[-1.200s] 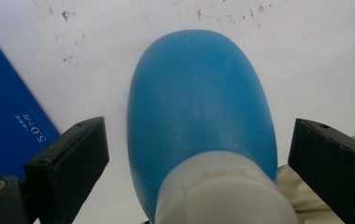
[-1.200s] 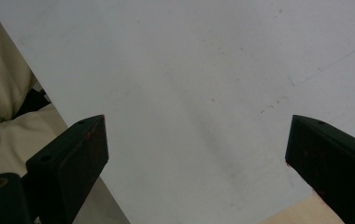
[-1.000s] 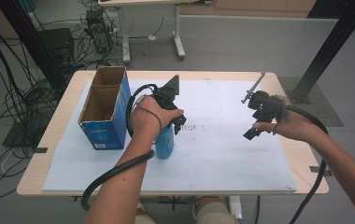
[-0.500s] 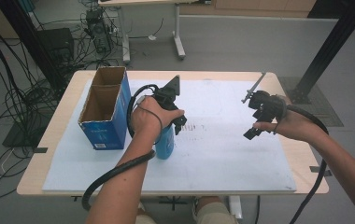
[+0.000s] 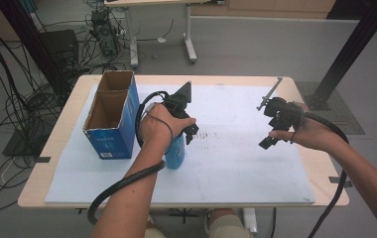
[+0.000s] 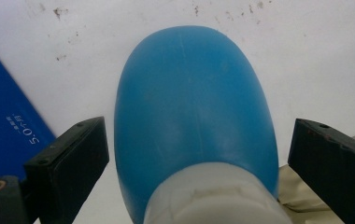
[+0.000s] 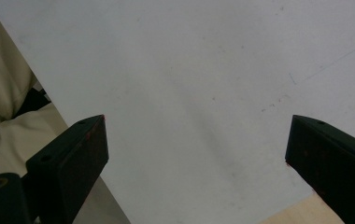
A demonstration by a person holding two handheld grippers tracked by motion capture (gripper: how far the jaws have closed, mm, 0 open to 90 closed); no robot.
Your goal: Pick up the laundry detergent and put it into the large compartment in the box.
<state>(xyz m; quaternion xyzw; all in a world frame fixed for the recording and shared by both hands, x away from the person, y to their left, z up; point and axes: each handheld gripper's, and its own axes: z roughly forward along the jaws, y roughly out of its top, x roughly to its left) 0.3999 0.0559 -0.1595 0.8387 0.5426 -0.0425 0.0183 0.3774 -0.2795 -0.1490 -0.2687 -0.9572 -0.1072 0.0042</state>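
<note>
Your blue bottle, capped in white, stands out against the white sheet flecked with brown specks. Your blue box, brown inside, carries white print. Your black left hand-held gripper frames the scene on the tan-edged surface.

Grey floor; black cables trail left; a second table's legs behind.
</note>
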